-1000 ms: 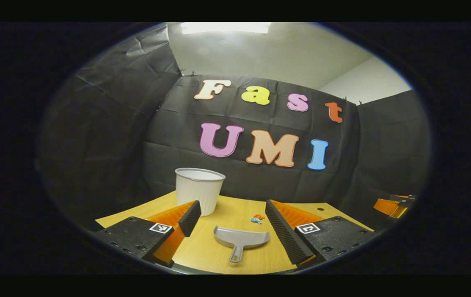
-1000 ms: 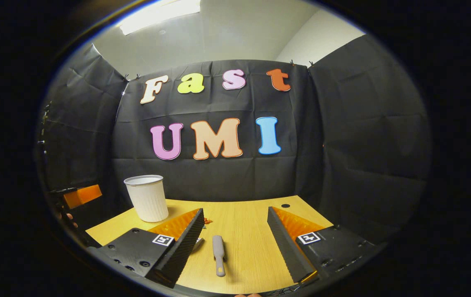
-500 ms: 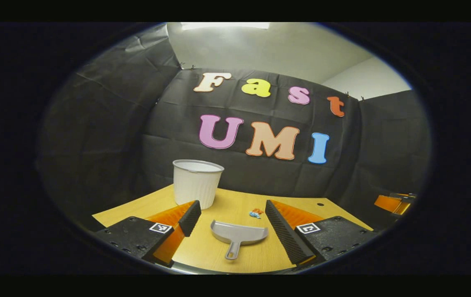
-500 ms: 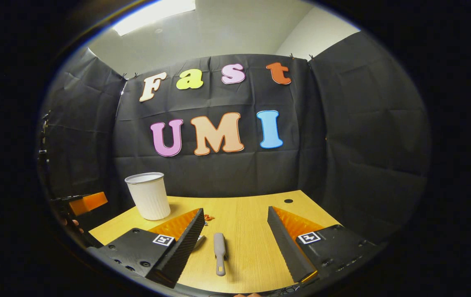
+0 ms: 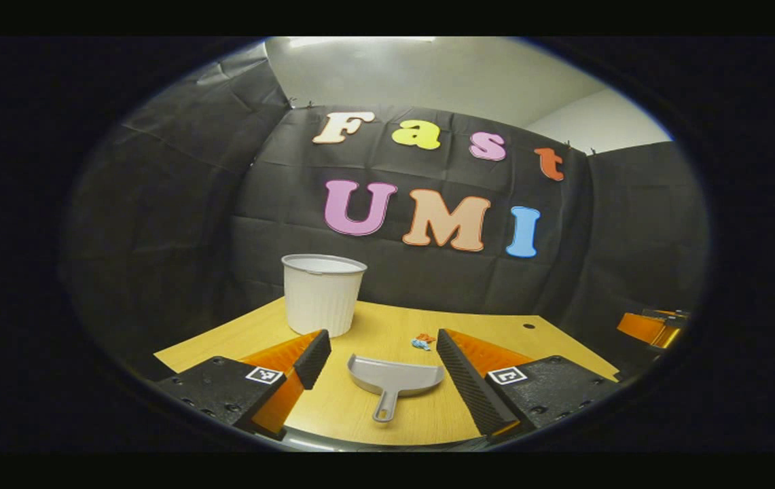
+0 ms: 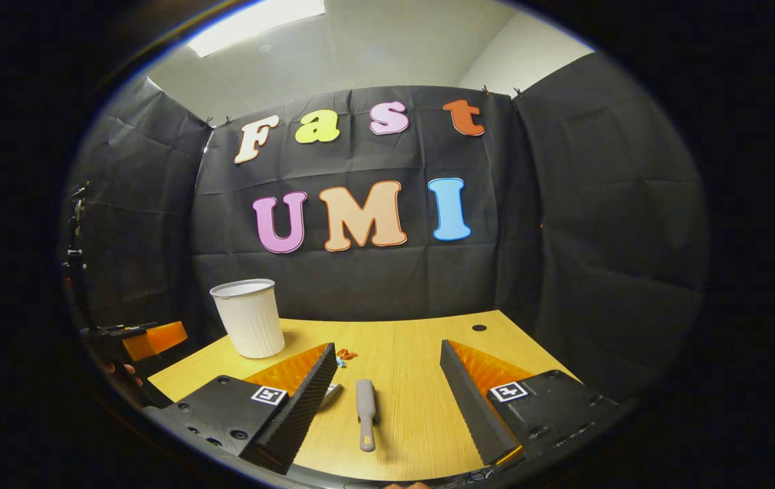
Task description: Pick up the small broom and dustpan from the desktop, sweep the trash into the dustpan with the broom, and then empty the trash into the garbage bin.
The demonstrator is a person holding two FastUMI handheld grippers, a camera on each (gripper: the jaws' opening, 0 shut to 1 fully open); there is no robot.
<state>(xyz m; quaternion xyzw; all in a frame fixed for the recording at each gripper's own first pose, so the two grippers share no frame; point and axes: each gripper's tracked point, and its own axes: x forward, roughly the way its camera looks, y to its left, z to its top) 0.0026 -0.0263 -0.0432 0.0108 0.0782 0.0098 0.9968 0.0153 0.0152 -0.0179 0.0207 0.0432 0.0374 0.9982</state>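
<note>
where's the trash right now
In the left gripper view the small orange and blue scraps of trash lie on the wooden desktop, just beyond the grey plastic dustpan, right of the white ribbed bin.

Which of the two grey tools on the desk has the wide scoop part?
The dustpan, lying between the left gripper's open fingers. The broom, between the right gripper's fingers, looks like a narrow stick with no scoop.
</note>
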